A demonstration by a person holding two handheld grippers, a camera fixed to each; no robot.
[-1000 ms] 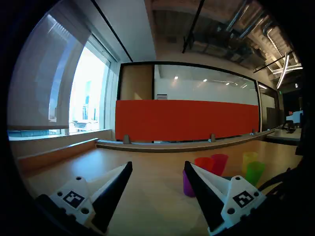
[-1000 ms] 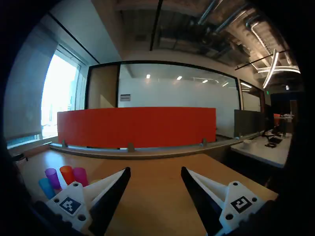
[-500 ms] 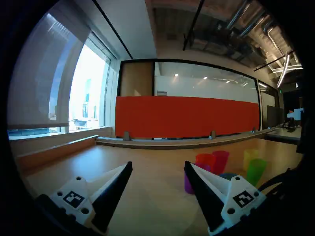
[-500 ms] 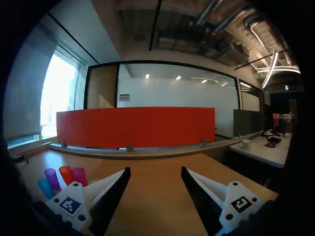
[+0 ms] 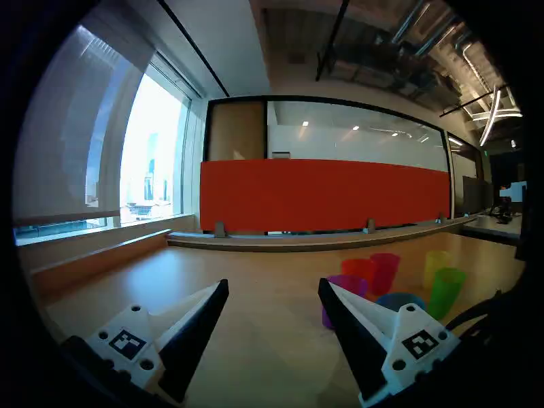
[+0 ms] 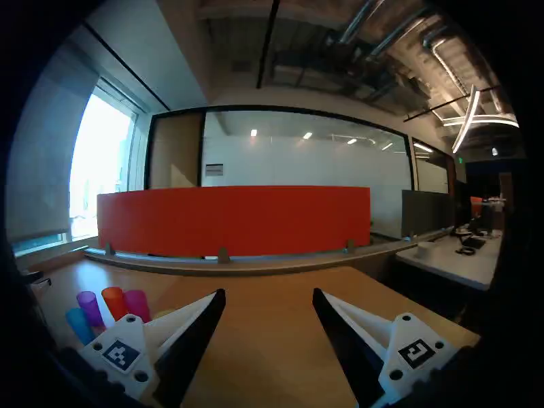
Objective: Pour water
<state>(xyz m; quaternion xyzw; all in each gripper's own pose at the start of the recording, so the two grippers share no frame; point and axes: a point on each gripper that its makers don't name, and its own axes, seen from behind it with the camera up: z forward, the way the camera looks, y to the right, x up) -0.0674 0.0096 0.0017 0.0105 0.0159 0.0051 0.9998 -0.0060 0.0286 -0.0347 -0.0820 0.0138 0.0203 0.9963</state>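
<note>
Left gripper view: left gripper [image 5: 272, 285] pointing across the table [image 5: 258, 333], jaws wide apart, nothing between them. Cups are on the table ahead and to its right. Purple cup [image 5: 342, 284] is just behind the right fingertip and partly hidden by it. Red cup [image 5: 357, 268] and pink cup [image 5: 386, 268] stand side by side behind that. Blue cup [image 5: 400, 300] shows just its rim over the finger. Green cup [image 5: 447, 291] is near the blue, yellow cup [image 5: 435, 264] behind the green. All upright; can't tell contents. Orange divider [image 5: 326, 194] runs along the far table edge, window [image 5: 153, 170] at left.

Right gripper view: right gripper [image 6: 268, 294] also faces the divider, jaws apart, empty. Blue cup [image 6: 80, 325], purple cup [image 6: 88, 304], red cup [image 6: 114, 300] and pink cup [image 6: 138, 304] are clustered far left, beside its left finger and outside the jaws. Second desk [image 6: 449, 262] off to the right.
</note>
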